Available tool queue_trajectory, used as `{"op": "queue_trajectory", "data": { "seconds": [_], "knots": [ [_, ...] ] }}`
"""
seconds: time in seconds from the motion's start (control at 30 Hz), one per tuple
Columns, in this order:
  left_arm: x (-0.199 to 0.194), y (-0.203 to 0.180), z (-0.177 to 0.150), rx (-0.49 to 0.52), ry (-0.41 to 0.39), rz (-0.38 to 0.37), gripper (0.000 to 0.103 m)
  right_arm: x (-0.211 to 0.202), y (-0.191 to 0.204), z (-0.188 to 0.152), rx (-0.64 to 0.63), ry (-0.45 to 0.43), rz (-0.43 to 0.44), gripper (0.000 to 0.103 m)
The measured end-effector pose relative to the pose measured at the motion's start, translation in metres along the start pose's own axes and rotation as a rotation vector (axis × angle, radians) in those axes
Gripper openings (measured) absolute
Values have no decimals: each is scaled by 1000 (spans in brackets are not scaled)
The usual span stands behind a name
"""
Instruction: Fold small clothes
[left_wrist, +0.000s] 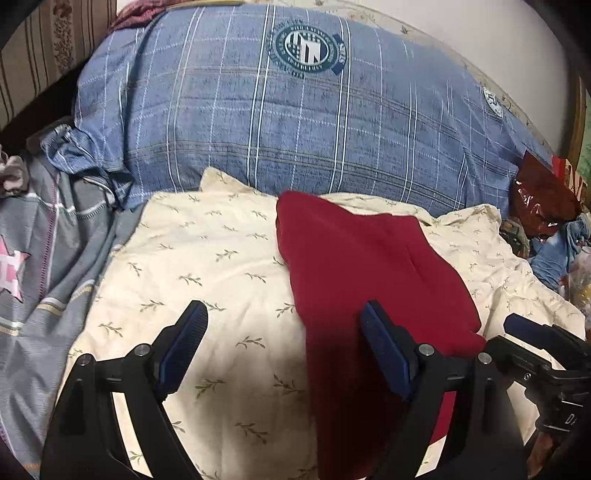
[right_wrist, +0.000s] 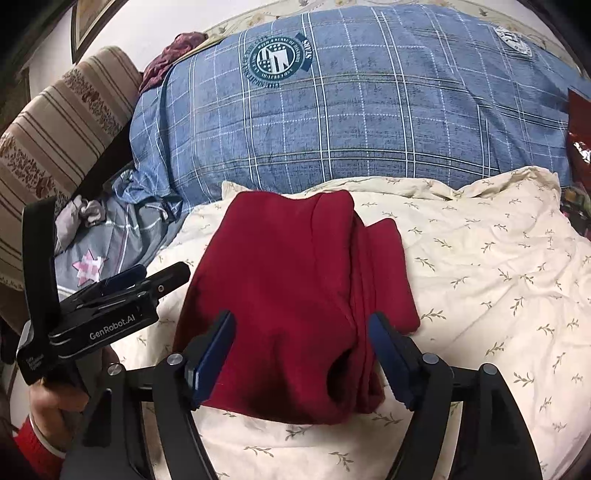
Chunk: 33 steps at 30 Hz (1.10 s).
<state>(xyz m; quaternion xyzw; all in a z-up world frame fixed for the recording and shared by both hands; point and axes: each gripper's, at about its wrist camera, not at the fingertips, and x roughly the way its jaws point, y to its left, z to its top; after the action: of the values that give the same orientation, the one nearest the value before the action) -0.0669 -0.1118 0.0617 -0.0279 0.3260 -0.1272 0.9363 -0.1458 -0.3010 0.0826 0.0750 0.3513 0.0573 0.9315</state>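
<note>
A dark red garment (left_wrist: 369, 266) (right_wrist: 288, 280) lies folded into a thick rectangle on a cream, leaf-printed cover (left_wrist: 207, 258) (right_wrist: 480, 277). My left gripper (left_wrist: 284, 310) is open above the cover. Its right finger hangs over the garment's left part and its left finger over bare cream cloth. My right gripper (right_wrist: 303, 319) is open too and straddles the near end of the garment, whose stacked folded edges run beside its right finger. Neither pair of pads presses on the cloth. In the right wrist view the left gripper (right_wrist: 162, 271) shows at the left, held by a hand.
A big blue plaid quilt (left_wrist: 295, 110) (right_wrist: 351, 110) is piled behind the cream cover. Grey bedding with a pink star (left_wrist: 37, 258) lies to the left, and a striped cushion (right_wrist: 55, 129) stands beyond it. A red bag (left_wrist: 543, 199) and loose clutter sit at the right.
</note>
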Motion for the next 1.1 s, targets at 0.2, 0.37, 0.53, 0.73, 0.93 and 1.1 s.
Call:
{"op": "queue_trajectory", "data": {
  "seconds": [0.2,0.37,0.53,0.73,0.93,1.1],
  "knots": [
    [-20,-16,-1,87,-70,61,86,-6,0,0,-5,-12,-9,83],
    [-32,-21,-3,105,-91,69,86,-10,-1,-3,-2,-26,-13,84],
    [-32,-20,-4,94,-78,76,86,-7,0,-7,-10,-18,-23,84],
    [-29,-22,-7,107,-68,75,86,-4,0,-8,-15,-20,-38,85],
    [-25,-23,-8,119,-59,80,86,3,-1,-7,-22,-10,-45,85],
    [-21,-21,-7,111,-47,81,86,9,1,-6,-30,-4,-42,86]
  ]
}}
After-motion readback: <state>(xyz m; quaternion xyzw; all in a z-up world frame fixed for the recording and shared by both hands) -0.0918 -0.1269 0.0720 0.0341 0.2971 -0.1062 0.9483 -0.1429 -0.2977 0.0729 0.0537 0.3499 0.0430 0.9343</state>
